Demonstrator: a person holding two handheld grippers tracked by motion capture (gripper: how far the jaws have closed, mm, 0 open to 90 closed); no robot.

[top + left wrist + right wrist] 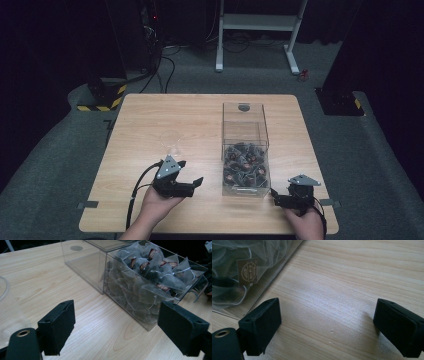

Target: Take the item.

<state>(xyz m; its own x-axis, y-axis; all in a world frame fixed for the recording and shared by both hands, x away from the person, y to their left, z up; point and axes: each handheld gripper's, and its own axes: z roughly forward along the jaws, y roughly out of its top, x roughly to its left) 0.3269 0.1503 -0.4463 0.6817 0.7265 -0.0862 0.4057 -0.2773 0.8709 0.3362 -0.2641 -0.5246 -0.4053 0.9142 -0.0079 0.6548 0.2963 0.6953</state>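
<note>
Overhead, wooden table [150, 125], pale grain, set on grey carpet; dark room beyond.

Clear plastic box [245, 147] stands right of table centre, long axis running near to far, split into two compartments. Far compartment holds nothing that I can make out; near compartment packed with tea bags [245, 167], mesh pyramids with dark leaf and small brown-and-gold paper tags. From the left gripper view the tea bags [152, 277] heap up to about the box rim; the clear plastic box [100, 270] wall shows them pressed against it.

Clear cup [172, 142], faint, stands on the table left of the box, just beyond the left gripper.

Left gripper [192, 180], held in the person's left hand, near-left part of the table, pointing right toward the box's near compartment. Jaws spread wide, nothing between the pads, bare table showing in the gap; well short of the box wall.

Right gripper [274, 196], near-right part of the table, close beside the box's near right corner. Jaws spread wide, nothing between them; bare wood under the gap, box corner just beside one jaw.
</note>
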